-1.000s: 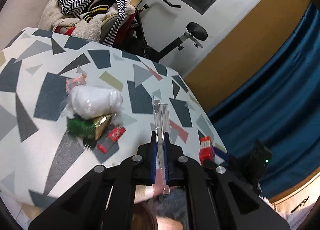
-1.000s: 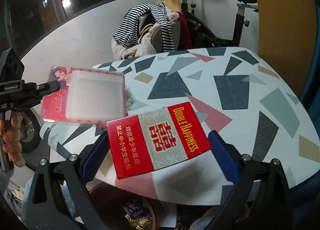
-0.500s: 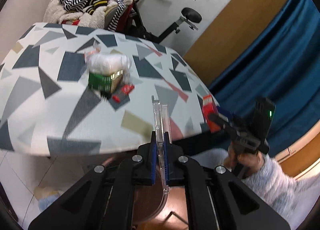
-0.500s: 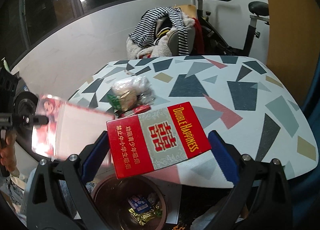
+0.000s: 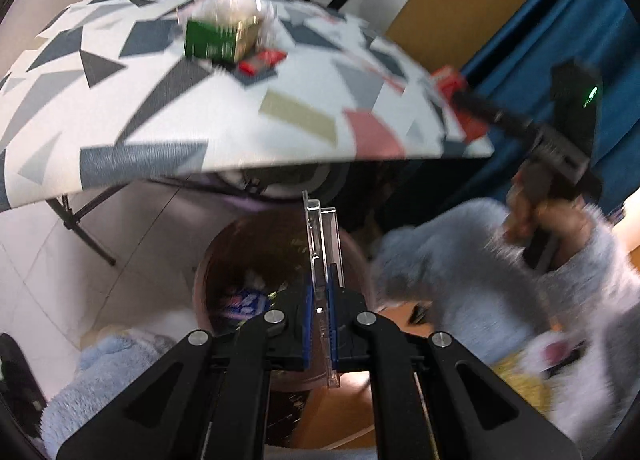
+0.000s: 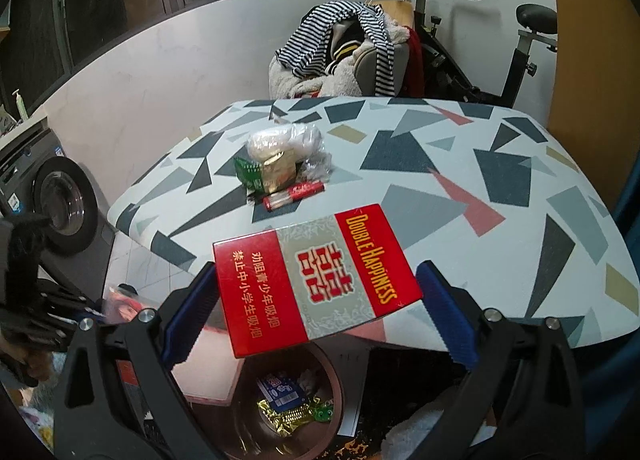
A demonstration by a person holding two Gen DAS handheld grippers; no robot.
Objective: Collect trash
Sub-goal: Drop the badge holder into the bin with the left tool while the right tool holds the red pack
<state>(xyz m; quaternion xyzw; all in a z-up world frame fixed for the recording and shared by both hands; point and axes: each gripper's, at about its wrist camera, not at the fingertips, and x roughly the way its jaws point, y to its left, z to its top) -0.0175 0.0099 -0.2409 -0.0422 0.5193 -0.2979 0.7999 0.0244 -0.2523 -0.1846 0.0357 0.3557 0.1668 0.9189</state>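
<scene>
The left gripper (image 5: 320, 292) has swung off the bench (image 5: 240, 108) and dipped toward the floor: a second ago its view looked across the patterned top at the pile of rubbish, and now the brown bin (image 5: 208, 272) sits right under its tips. Its jaws are clenched on a thin clear case (image 5: 322, 244), held edge-on over the bin's mouth; in the right wrist view the same case shows low at the left as a pale flat panel beside the bin (image 6: 332, 388). The right gripper (image 6: 316, 300) has drifted only a little, and its jaws stand wide at either side of a red cigarette pack (image 6: 316, 276); the pack hangs level between them above the bench edge and bin, so I judge it held, though the pad contact is not plain. Wrappers already lie inside the bin. Still on the bench are a green carton (image 6: 250, 176), a bagged white wad (image 6: 284, 140) and a small red wrapper (image 6: 294, 194), clustered near the middle. As I read it, the case is placed for its drop, the pack comes next, and the bench pile is left to collect afterward.
</scene>
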